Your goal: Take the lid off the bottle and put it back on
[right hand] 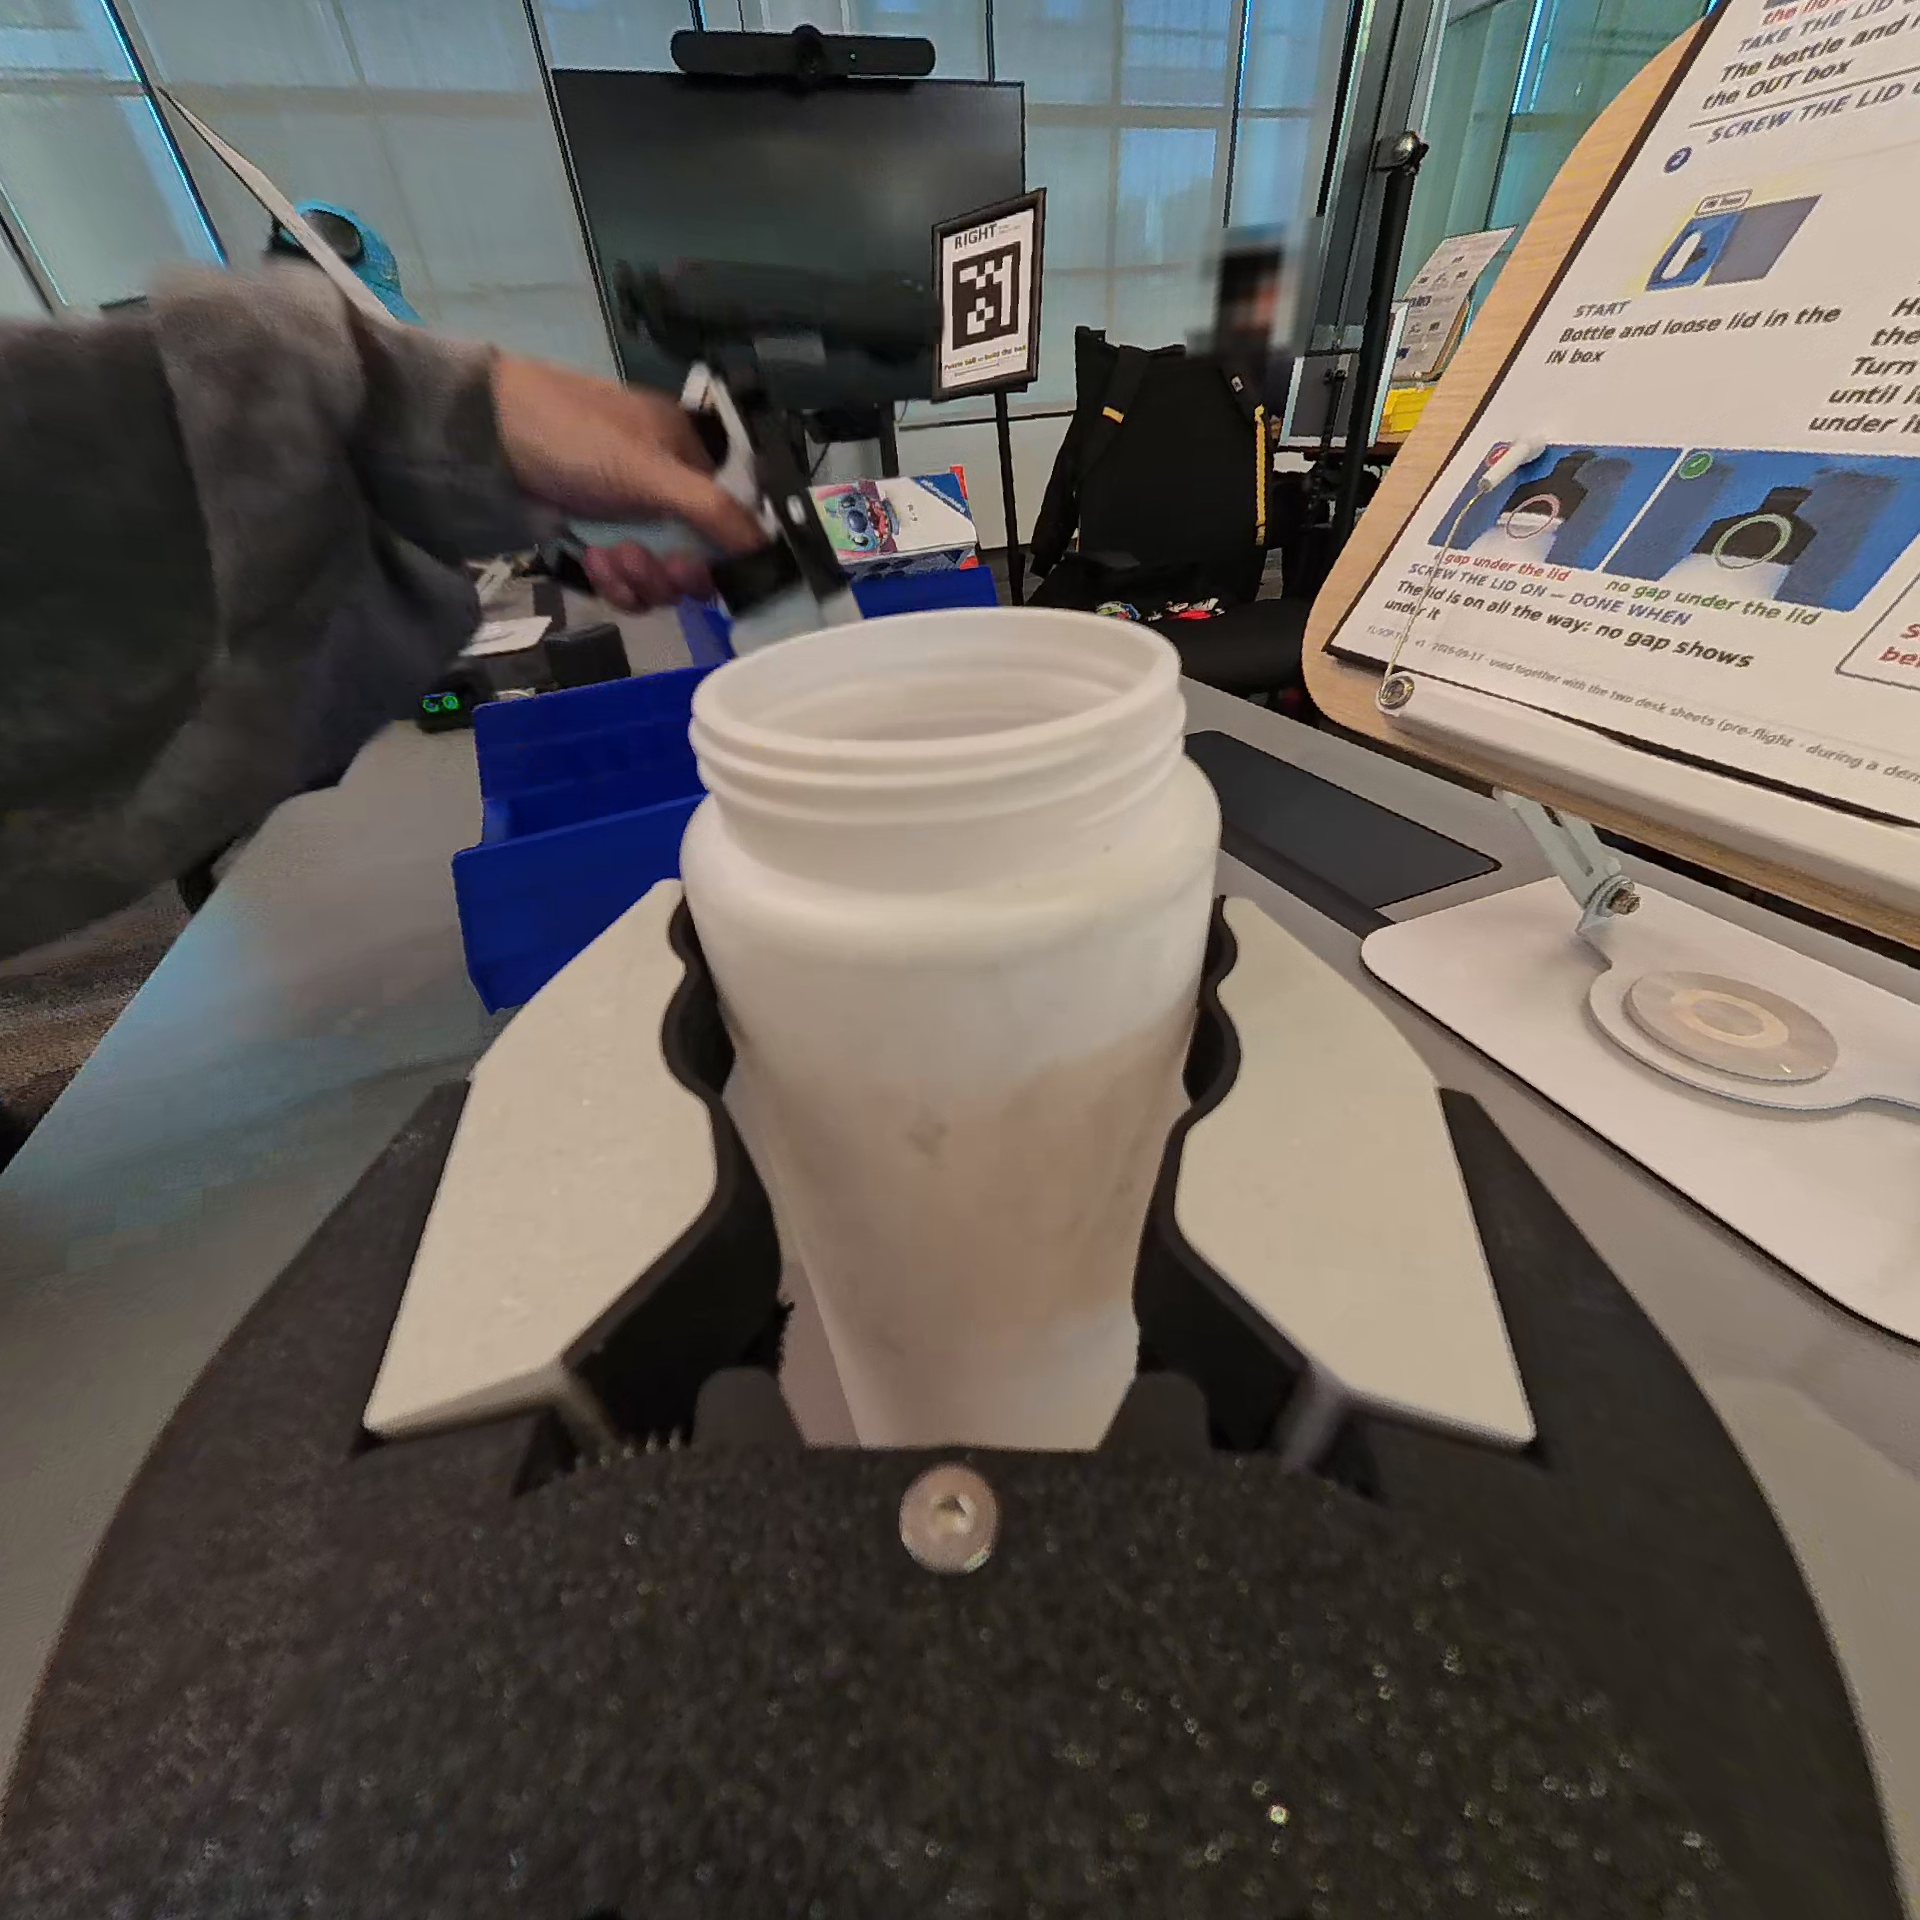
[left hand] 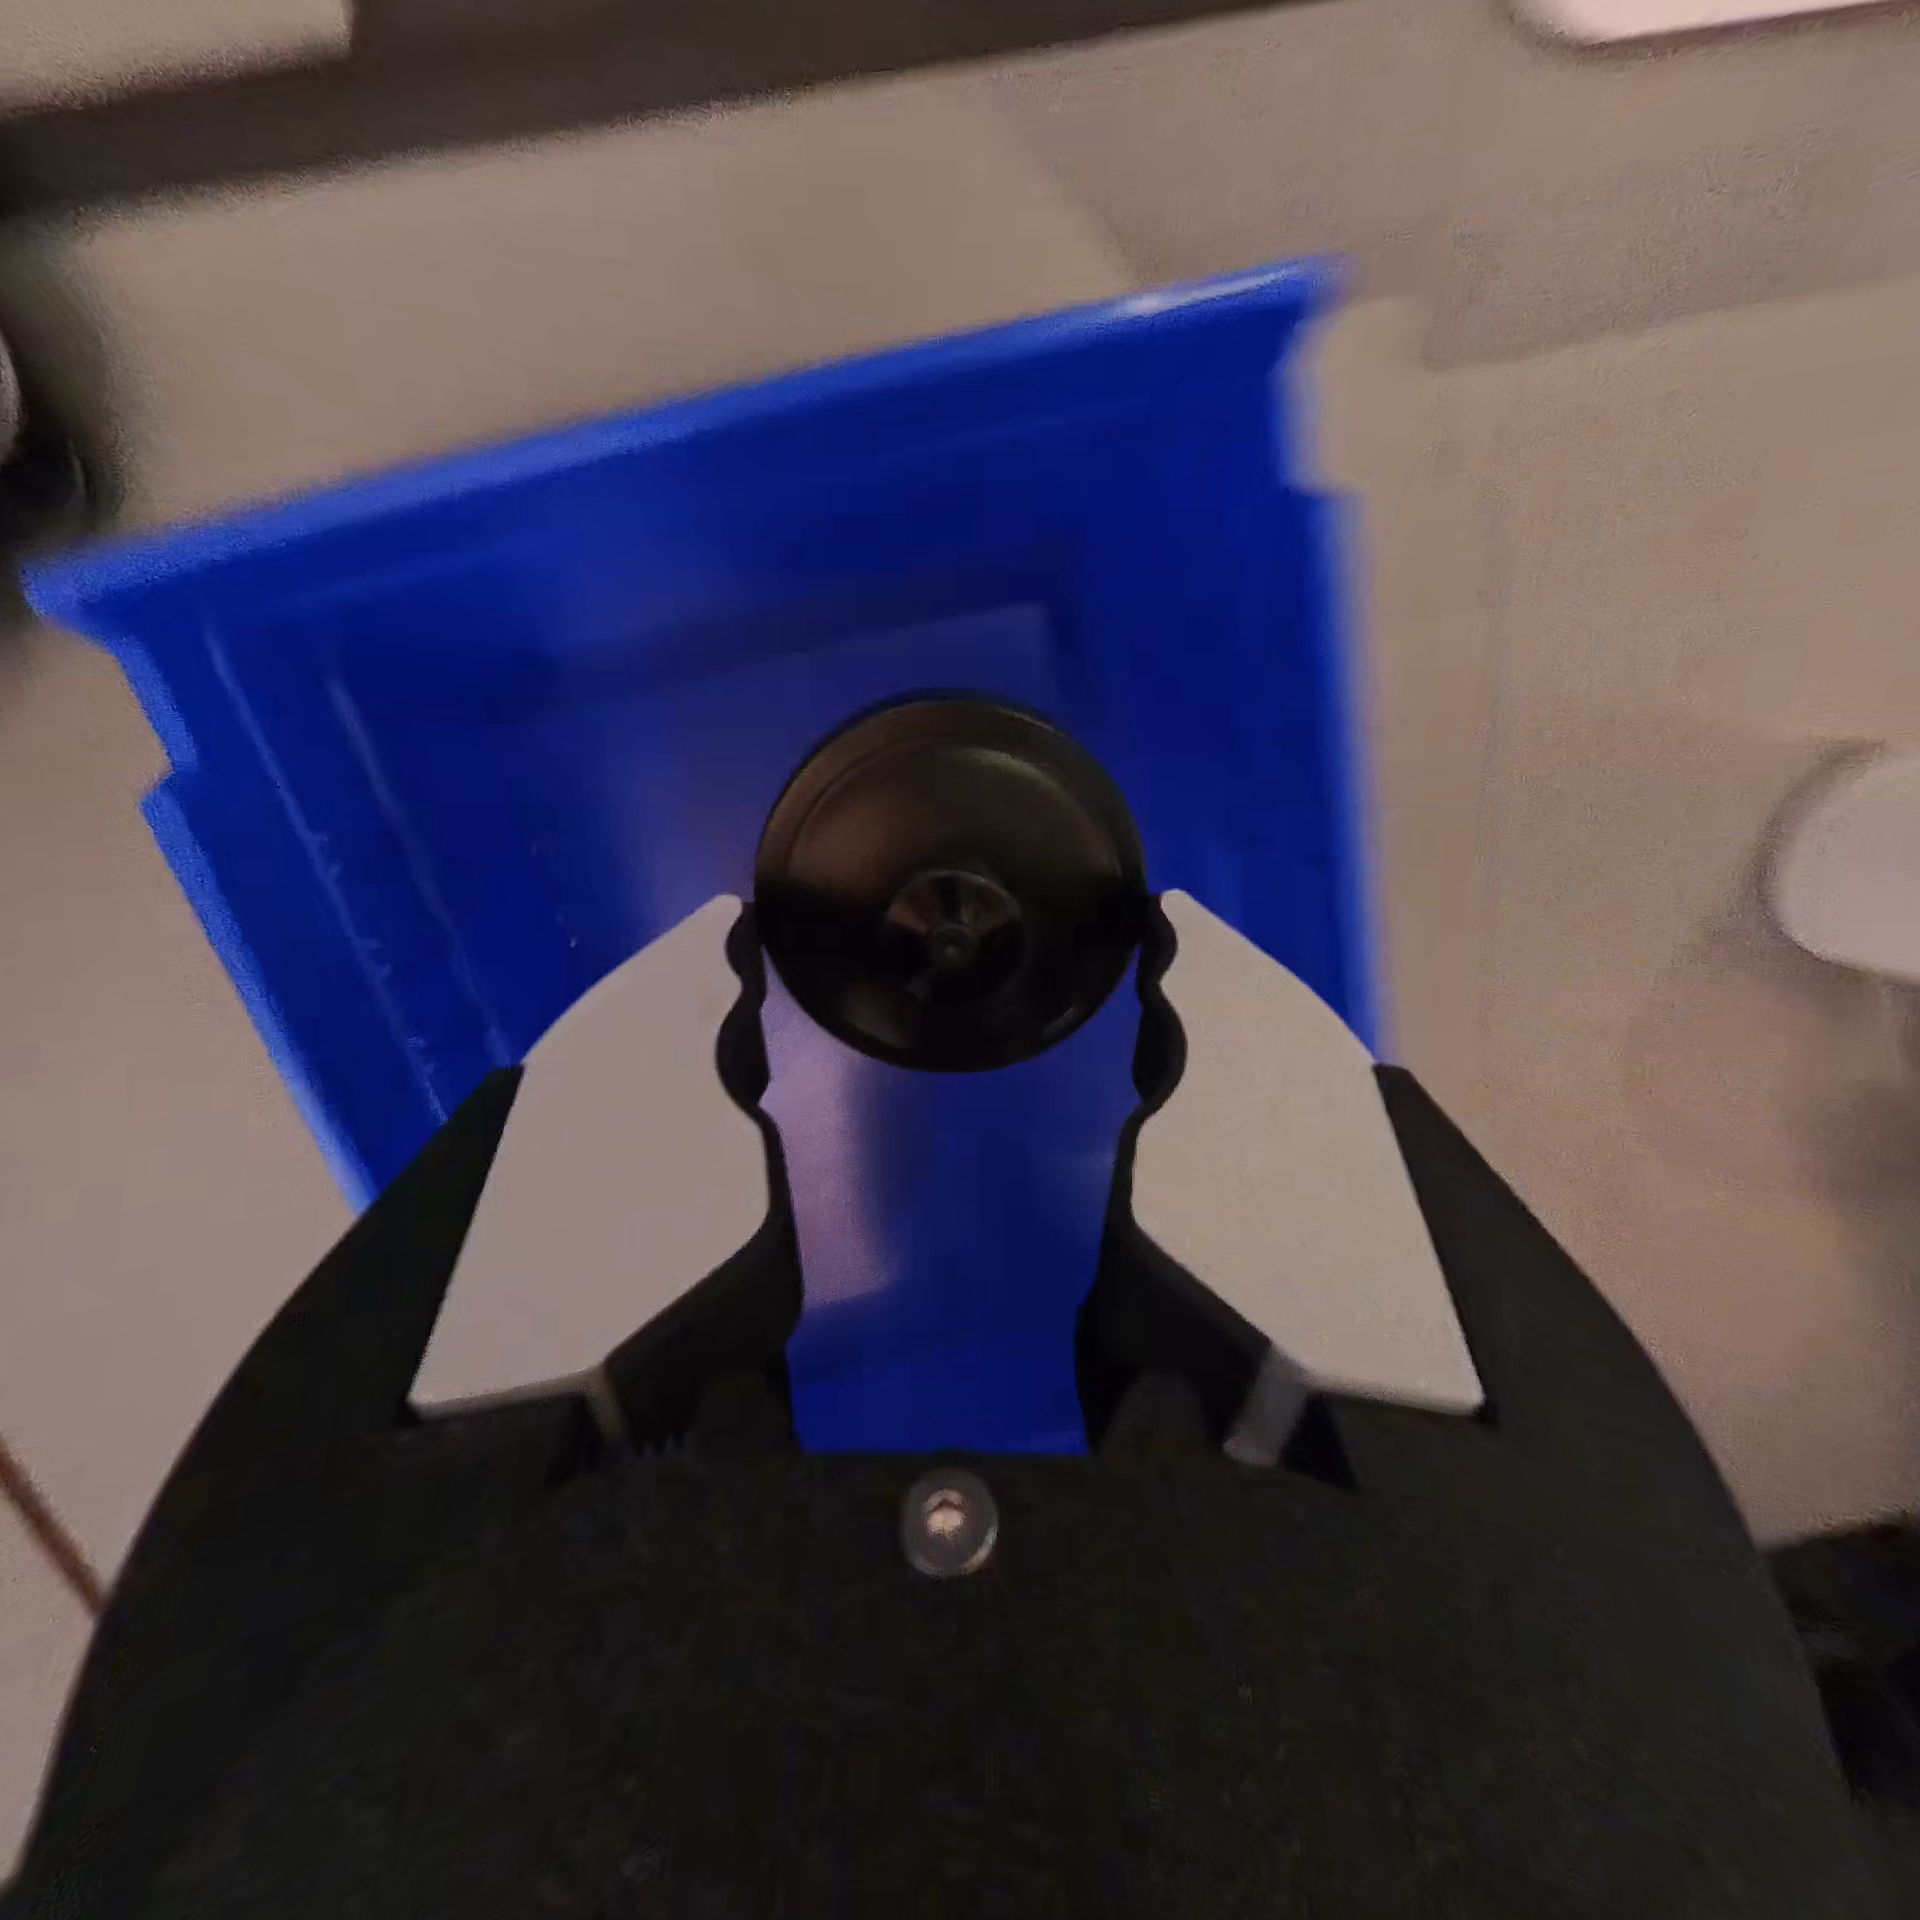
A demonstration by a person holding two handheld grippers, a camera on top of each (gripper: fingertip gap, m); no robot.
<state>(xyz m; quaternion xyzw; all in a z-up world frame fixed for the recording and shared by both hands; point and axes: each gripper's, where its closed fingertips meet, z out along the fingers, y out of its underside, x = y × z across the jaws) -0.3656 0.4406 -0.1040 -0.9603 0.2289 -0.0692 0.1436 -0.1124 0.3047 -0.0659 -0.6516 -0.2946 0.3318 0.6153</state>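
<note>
Pinching the black lid (left hand: 951, 883) over the blue bin (left hand: 665, 665), your left tool (left hand: 951, 914) grips only its edges; your right tool (right hand: 951, 1039) clamps the open white bottle (right hand: 951, 987) upright above the table (right hand: 260, 1039). Bring the lid in tilted and it may cross-thread or slip free.

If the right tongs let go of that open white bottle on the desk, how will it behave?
The white bottle looks like stiff plastic, so it likely keeps its shape in the right tongs. It looks tall for its width, so a knock may tip it, and being round it would probably roll. With the black lid off, anything inside might spill.
</note>
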